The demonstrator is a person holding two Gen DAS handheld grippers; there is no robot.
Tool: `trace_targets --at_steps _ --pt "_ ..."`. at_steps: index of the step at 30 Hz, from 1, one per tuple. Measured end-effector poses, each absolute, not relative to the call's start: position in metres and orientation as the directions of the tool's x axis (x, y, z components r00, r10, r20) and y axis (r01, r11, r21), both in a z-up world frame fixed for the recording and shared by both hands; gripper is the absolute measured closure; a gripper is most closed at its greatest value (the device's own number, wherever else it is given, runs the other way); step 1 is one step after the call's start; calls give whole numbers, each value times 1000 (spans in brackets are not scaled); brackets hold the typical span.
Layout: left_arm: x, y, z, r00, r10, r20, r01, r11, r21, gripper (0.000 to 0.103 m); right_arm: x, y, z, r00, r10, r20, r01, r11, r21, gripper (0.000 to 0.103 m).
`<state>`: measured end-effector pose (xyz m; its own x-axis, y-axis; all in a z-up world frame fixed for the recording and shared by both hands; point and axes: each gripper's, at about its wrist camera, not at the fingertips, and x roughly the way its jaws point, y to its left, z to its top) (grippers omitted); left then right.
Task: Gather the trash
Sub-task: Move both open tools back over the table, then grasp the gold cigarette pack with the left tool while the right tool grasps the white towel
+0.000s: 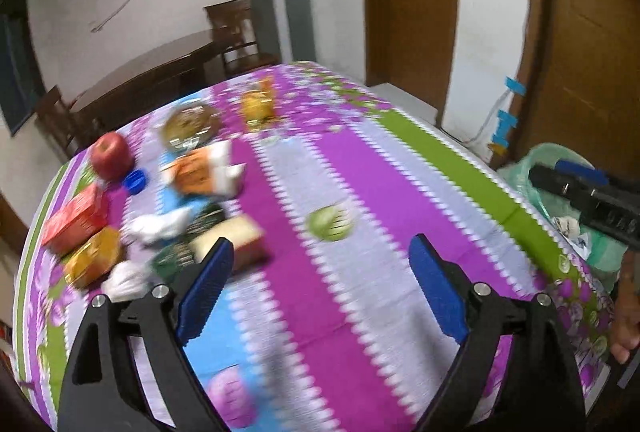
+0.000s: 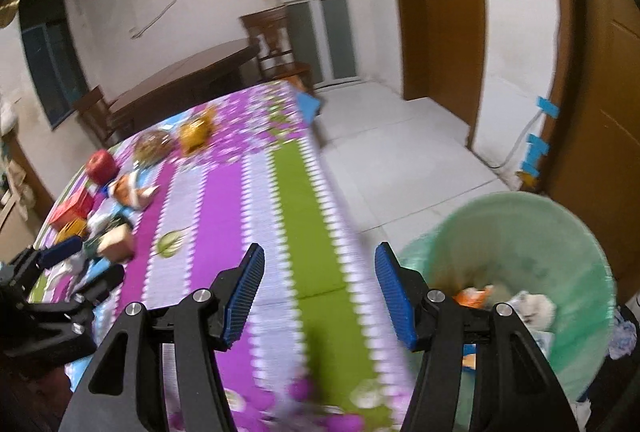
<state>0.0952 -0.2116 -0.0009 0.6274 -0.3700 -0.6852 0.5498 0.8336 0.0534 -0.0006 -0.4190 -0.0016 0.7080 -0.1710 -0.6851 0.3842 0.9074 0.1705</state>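
**Operator:** Left wrist view: report gripper state and the step in hand.

**Technician:** Left gripper [image 1: 320, 272] is spread wide and carries nothing; it hangs above the striped tablecloth [image 1: 352, 168]. Right gripper [image 2: 320, 292] is likewise spread and empty, above the table's right edge beside the bin bag [image 2: 560, 232]. Judged step: between picks, a new piece of trash to be chosen.

**Operator:** Location of the trash?

**Technician:** Clustered at the left of the table: white crumpled paper [image 1: 160, 226] and an orange-and-white wrapper [image 1: 204, 172], among boxes, with a red apple [image 1: 110, 156] beyond. Blur prevents finer identification.

**Operator:** Next move?

**Technician:** Probably carry the left gripper leftward to the crumpled paper, lower it, and close the jaws around it. Avoid the apple and the boxes, which look like goods, not waste.

**Operator:** Differences between views?

**Technician:** Only the right wrist view shows the bag's interior, with wrappers already lying inside. The left wrist view shows the cluster larger and nearer.
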Motion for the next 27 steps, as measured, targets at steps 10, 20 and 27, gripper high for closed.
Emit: trace_targets --at_steps 10,20,27 --pt "137 -90 17 672 -305 -675 428 904 18 14 56 -334 -12 712 -28 -702 204 964 168 38" --pt "200 -6 -15 618 -283 -734 534 836 127 13 74 -282 -17 696 81 -713 68 982 178 33" --pt "236 -9 -33 608 -289 -739 610 766 203 13 79 -262 -26 669 114 -734 32 983 182 33"
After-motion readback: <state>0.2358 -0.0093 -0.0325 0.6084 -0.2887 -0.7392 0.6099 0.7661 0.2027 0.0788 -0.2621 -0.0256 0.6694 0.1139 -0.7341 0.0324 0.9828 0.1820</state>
